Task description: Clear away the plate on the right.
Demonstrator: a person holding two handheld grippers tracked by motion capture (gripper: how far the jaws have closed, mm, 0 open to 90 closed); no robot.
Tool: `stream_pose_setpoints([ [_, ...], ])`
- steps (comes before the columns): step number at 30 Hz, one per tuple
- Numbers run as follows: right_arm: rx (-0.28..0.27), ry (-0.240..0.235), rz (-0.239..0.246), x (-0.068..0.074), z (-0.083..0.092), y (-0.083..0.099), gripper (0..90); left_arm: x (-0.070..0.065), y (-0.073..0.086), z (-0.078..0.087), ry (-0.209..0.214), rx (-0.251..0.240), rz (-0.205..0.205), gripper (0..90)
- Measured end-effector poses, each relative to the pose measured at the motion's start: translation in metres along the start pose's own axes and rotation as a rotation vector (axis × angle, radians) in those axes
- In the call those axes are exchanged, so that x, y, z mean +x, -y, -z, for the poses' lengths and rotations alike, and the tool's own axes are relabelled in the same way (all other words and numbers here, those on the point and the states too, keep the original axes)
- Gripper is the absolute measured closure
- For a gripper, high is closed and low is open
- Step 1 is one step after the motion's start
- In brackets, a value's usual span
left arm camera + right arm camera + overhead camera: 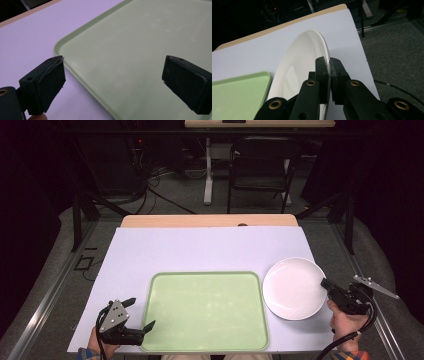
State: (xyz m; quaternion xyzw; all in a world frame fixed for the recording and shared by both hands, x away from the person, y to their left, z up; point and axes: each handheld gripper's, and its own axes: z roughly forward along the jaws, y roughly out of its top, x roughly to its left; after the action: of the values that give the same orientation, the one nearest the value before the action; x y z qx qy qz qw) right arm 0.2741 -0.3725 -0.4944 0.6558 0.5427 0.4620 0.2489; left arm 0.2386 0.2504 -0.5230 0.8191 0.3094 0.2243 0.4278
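Your right gripper [329, 65] is clamped on the near right rim of the white plate [292, 287], which sits on the desk [200, 247] just right of the green tray [205, 312]. Your left gripper [139, 312] has its 2 jaws spread wide over the tray's near left corner, holding nothing.

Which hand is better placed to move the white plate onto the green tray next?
Right. The right gripper is shut on the white plate rim beside the green tray; the left gripper hangs open at the tray's far edge.
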Motion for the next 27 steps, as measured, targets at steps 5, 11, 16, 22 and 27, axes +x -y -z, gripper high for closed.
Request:
stream_pose_setpoints([
  [5,-0.011,0.008,0.054,0.009,0.003,-0.003,85.8,0.000,0.000,0.000,0.000,-0.001,0.001,4.7],
  [11,-0.021,0.022,0.126,0.021,0.006,-0.007,85.4,0.000,0.000,-0.001,0.000,0.000,0.002,4.7],
  [16,-0.029,0.024,0.164,0.026,0.007,-0.008,85.4,0.000,0.000,-0.001,0.000,0.002,-0.001,4.7],
  [22,-0.040,0.024,0.201,0.034,0.010,-0.010,85.6,0.000,0.000,-0.001,0.001,0.001,0.000,4.8],
  [27,-0.043,0.024,0.214,0.037,0.010,-0.011,85.6,0.000,0.000,-0.001,0.001,0.000,-0.001,4.8],
])
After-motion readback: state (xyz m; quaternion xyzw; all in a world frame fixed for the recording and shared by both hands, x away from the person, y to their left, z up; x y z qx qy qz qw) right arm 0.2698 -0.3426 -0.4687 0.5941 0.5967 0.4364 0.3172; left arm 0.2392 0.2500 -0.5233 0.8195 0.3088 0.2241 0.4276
